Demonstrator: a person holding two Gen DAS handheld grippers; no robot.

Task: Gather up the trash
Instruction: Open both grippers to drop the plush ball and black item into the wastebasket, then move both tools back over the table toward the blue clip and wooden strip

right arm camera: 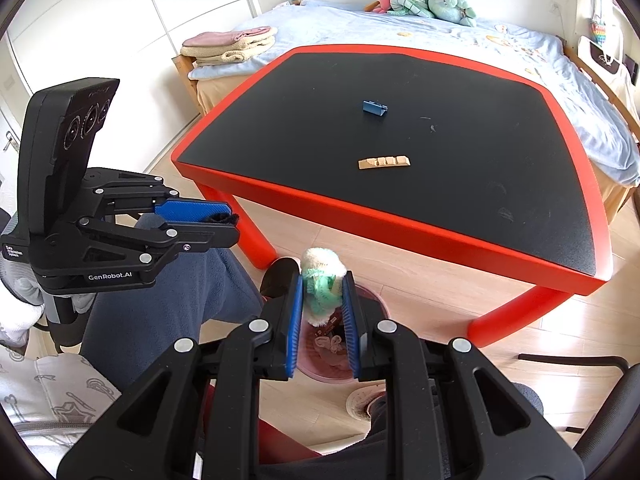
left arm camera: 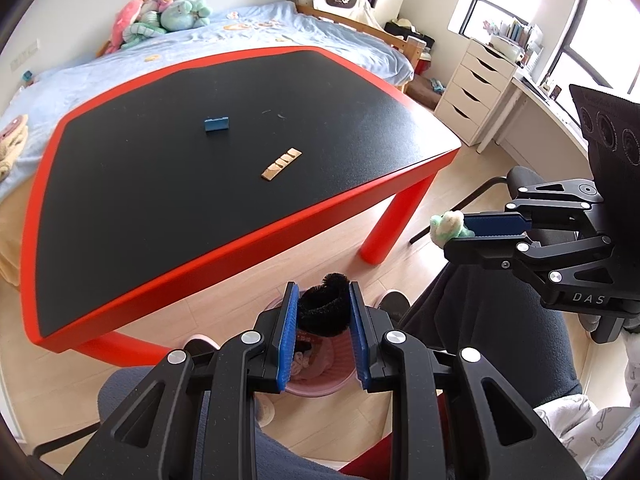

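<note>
My left gripper [left arm camera: 323,300] is shut on a black fuzzy scrunchie [left arm camera: 322,312] and holds it over a pink bin [left arm camera: 320,384] on the floor. My right gripper [right arm camera: 322,286] is shut on a cream and mint fuzzy scrunchie [right arm camera: 322,284], also above the pink bin [right arm camera: 376,304]. Each gripper shows in the other's view: the right one [left arm camera: 452,236] with its scrunchie [left arm camera: 446,226], the left one [right arm camera: 234,226] with the black scrunchie [right arm camera: 224,218]. A blue clip [left arm camera: 216,124] and a tan strip [left arm camera: 281,163] lie on the black table [left arm camera: 120,200].
The red-edged table [right arm camera: 400,224] stands just beyond the bin, its legs [left arm camera: 394,224] close by. A bed [left arm camera: 260,36] with plush toys lies behind it. My knees and an office chair [right arm camera: 580,368] flank the bin. White drawers [left arm camera: 468,92] stand at the right.
</note>
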